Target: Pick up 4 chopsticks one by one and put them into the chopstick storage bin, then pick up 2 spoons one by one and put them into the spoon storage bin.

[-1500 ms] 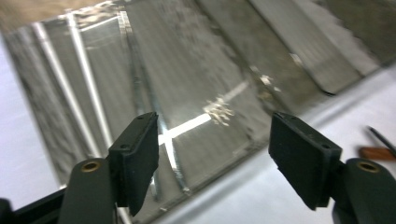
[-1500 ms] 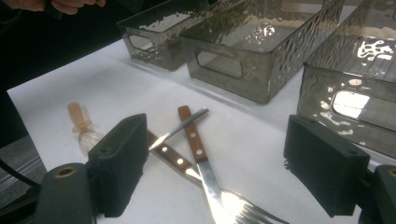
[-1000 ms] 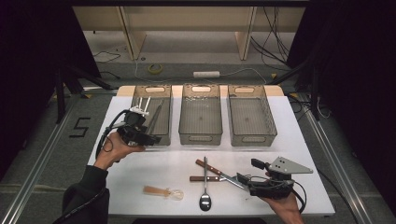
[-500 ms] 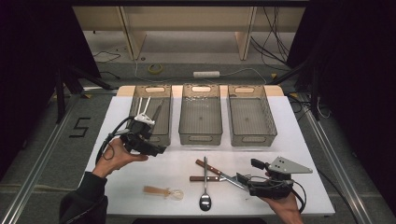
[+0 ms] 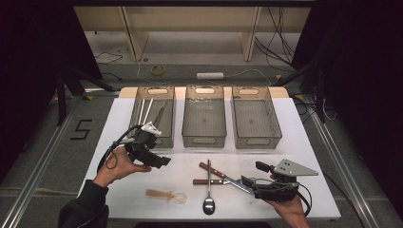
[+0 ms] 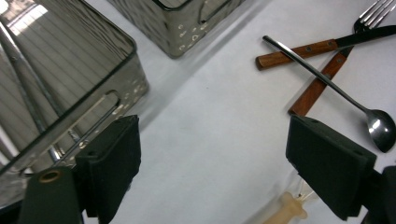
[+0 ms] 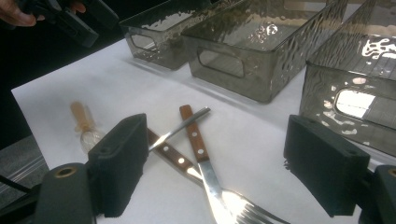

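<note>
My left gripper [image 5: 159,159] [image 6: 212,130] hovers over the white table just in front of the left bin [image 5: 154,138]. Its jaws have just been opening and stand open with nothing between them. My right gripper [image 5: 254,175] [image 7: 215,126] rests open near the front right edge, pointing at a crossed knife [image 5: 213,170] [image 7: 194,135] and fork [image 5: 205,181] [image 7: 170,156], both wooden-handled. A metal spoon [image 5: 208,202] [image 6: 380,123] lies across them. A small beige-handled utensil [image 5: 164,194] [image 7: 80,114] lies front left.
Three smoked-plastic bins stand in a row at the back. The left bin holds white sticks and a metal utensil [image 5: 159,111]. The middle bin [image 5: 204,141] and right bin [image 5: 253,141] look bare inside. The table's front edge is close to both hands.
My left gripper has drawn back from the left bin's front end toward the near side and slightly right. The right gripper has stayed put.
</note>
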Demonstrator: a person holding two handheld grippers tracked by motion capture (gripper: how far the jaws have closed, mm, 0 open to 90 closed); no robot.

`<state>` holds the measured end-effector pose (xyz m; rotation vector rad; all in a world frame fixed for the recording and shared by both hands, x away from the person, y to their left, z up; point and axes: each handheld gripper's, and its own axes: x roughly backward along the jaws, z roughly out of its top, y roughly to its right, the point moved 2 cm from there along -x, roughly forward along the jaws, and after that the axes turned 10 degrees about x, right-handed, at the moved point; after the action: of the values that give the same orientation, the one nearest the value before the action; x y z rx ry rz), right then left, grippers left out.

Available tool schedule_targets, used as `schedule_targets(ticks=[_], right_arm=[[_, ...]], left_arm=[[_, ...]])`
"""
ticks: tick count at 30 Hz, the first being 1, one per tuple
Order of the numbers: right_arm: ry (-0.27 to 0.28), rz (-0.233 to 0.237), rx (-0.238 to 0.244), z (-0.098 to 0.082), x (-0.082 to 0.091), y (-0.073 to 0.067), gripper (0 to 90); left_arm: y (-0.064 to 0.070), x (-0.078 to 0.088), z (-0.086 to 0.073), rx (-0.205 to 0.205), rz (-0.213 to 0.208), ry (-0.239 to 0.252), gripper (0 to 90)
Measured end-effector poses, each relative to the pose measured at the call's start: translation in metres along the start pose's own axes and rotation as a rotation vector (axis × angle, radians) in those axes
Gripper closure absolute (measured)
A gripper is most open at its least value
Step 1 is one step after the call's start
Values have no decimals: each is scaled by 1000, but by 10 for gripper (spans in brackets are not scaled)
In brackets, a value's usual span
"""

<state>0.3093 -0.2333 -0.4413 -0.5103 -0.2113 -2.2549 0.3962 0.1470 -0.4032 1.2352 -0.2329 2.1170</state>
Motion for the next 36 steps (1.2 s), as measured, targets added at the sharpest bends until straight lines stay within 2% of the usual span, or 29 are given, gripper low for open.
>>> schedule_targets(ticks=[4,8,12,23,31,36], right_arm=[[0,2,0,0,-1,1,229],[0,4,2,0,-1,1,230],[4,1,-1,0,0,1,229],[-1,1,2,0,-1,0,229],[1,0,2,0,-1,0,229],[0,1,4,0,-1,-1,229]], left_arm=[[8,-5,-5,-19,-15,-31,177],[13,-9,-10,-32,-9,-64,179],[16,-15,-18,-51,-11,-123,181],[19,-23,-31,-71,-4,-160,183],[19,-32,-39,-100,18,-220,186],[23,-34,-41,-119,10,-240,187]])
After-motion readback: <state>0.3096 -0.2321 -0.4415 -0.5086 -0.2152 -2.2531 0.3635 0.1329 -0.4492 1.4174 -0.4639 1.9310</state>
